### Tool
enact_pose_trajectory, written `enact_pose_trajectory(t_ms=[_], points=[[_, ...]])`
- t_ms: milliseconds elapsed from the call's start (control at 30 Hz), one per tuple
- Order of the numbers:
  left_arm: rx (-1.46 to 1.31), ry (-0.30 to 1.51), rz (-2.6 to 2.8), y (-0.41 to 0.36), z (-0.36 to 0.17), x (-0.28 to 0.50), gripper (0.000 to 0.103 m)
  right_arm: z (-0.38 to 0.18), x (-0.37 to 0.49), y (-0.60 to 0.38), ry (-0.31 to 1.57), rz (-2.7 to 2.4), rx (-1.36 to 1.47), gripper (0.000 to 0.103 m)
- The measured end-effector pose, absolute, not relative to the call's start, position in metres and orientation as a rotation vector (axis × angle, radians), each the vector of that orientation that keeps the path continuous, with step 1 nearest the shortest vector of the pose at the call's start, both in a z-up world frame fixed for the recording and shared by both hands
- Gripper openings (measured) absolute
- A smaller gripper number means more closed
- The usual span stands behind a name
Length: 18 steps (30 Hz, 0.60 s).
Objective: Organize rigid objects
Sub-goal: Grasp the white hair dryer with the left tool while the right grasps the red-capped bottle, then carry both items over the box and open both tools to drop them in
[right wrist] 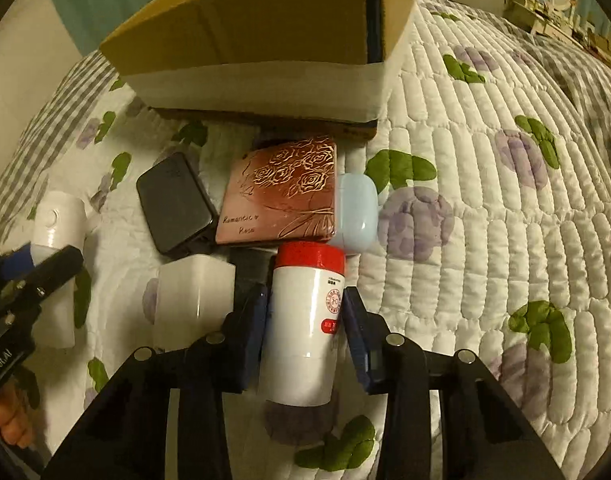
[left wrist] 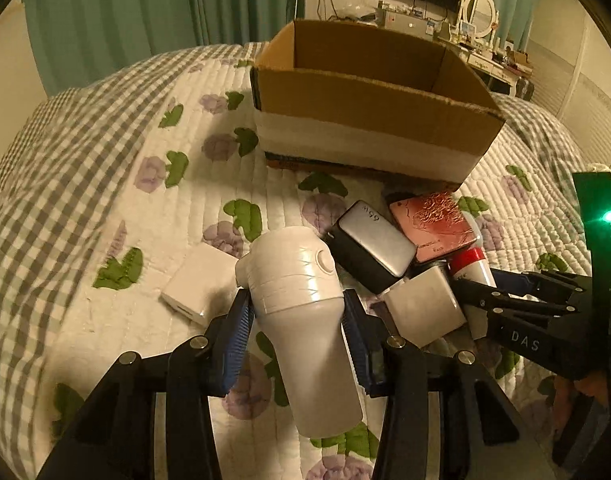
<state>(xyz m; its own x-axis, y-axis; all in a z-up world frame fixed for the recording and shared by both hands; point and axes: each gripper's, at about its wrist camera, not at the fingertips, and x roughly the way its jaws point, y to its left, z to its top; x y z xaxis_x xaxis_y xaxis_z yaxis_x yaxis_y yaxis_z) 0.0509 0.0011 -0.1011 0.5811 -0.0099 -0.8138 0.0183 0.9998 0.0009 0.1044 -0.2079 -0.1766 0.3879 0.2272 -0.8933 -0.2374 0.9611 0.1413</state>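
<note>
Between the left gripper (left wrist: 297, 320) pads I am pinching a white bottle (left wrist: 301, 312); the right gripper (right wrist: 305, 320) is clamping a red-capped bottle (right wrist: 305, 320). Ahead, the cardboard box (left wrist: 369, 100) is waiting on the bed; lifting both over its rim comes next, I judge.

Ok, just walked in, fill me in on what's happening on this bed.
A person is sorting small items on the quilt with two handheld grippers. The left gripper is shut on a white gadget, and the right gripper is shut on a red-capped bottle. A rose case, black charger, blue case and white cube lie clustered before the open cardboard box, whose visible inside looks empty.
</note>
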Motion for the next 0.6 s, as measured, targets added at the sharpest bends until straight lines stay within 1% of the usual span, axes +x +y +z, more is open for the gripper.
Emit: enact_pose_trajectory(t_ms=[67, 200, 333, 433, 500, 600], points=[[0.022, 0.930, -0.015, 0.003, -0.092, 0.049, 0.045, -0.170, 0.098, -0.207, 1.106, 0.302, -0.016, 0.037], [0.037, 0.881, -0.021, 0.005, -0.063, 0.053, 0.045, -0.141, 0.083, -0.212, 1.018, 0.300, -0.031, 0.036], [0.055, 0.798, -0.041, 0.000, -0.018, 0.072, 0.045, -0.090, 0.085, -0.218, 0.928, 0.299, -0.039, 0.036], [0.056, 0.731, -0.064, -0.004, 0.016, 0.095, 0.045, -0.041, 0.093, -0.218, 0.834, 0.307, -0.056, 0.036], [0.065, 0.699, -0.065, -0.008, 0.031, 0.114, 0.045, -0.015, 0.100, -0.220, 0.793, 0.327, -0.052, 0.036], [0.068, 0.687, -0.070, -0.015, 0.040, 0.148, 0.045, 0.022, 0.122, -0.221, 0.747, 0.348, -0.053, 0.036]])
